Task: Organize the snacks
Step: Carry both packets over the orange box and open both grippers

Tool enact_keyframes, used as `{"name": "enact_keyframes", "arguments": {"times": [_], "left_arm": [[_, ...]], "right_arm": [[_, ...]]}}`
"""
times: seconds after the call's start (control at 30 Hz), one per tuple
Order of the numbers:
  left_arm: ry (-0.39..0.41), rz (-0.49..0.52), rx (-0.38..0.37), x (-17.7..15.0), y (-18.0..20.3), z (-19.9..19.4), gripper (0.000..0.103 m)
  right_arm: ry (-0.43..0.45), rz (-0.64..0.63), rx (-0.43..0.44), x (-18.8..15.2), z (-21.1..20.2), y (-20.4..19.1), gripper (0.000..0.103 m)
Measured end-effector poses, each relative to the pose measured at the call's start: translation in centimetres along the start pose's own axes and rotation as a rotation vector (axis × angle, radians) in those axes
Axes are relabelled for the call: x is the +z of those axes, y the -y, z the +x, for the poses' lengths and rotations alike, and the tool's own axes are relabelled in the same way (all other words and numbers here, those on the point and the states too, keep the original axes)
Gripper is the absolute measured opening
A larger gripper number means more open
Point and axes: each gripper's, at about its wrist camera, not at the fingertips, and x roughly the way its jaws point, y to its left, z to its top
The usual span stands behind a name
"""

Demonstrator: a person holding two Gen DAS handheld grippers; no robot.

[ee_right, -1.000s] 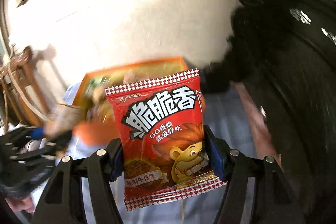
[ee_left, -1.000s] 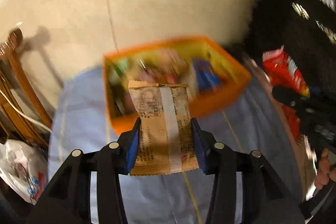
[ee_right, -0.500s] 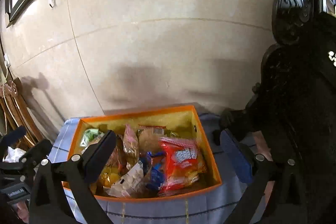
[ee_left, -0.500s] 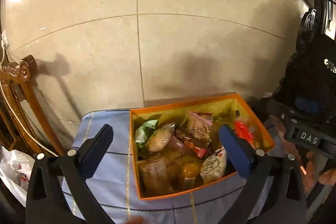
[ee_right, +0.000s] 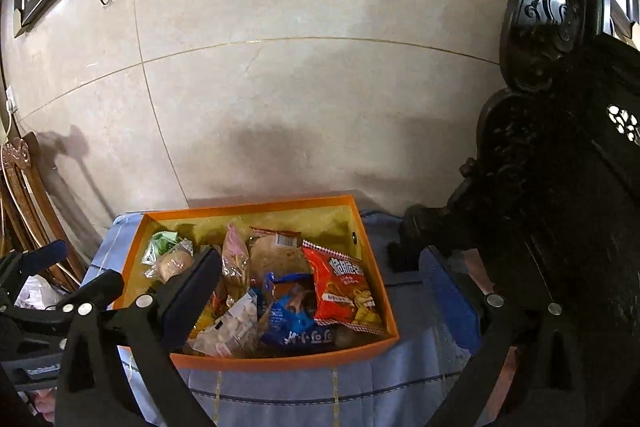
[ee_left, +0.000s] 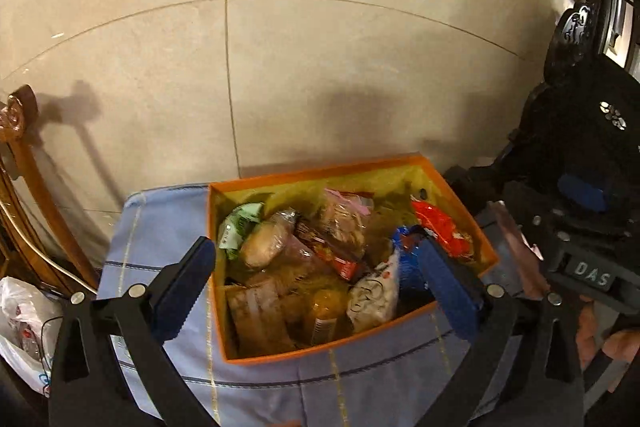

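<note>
Orange box [ee_right: 280,359] is packed with snacks [ee_right: 340,287]; both the left tongs [ee_left: 316,287] and right tongs [ee_right: 320,291] are held apart, empty. Withdrawal is best made straight upward, clear of the rim.

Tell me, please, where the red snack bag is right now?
In the right wrist view, the red snack bag lies inside the orange box, against its right wall, beside a blue packet.

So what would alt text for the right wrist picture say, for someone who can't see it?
An orange box full of snack packets, among them a red chip bag, sits on a blue cloth by a beige tiled wall. The open, empty right tool frames it; the left tool shows at far left.
</note>
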Motion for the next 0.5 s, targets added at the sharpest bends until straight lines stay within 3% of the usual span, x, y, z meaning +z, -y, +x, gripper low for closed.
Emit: {"name": "enact_keyframes", "arguments": {"times": [0.13, 0.2, 0.4, 0.5], "left_arm": [[-0.011, 0.044, 0.023, -0.7, 0.7, 0.0, 0.099], [-0.019, 0.042, -0.002, -0.9, 0.7, -0.1, 0.099], [-0.054, 0.02, 0.026, -1.0, 0.5, -0.1, 0.099], [-0.039, 0.062, 0.074, -0.9, 0.7, -0.5, 0.099]], "right_arm": [[-0.022, 0.017, 0.008, -0.4, 0.3, 0.1, 0.099], [-0.021, 0.017, 0.003, -0.4, 0.1, 0.0, 0.099], [0.0, -0.001, -0.007, -0.3, -0.8, -0.2, 0.099], [0.003, -0.001, -0.008, -0.2, -1.1, -0.2, 0.099]]}}
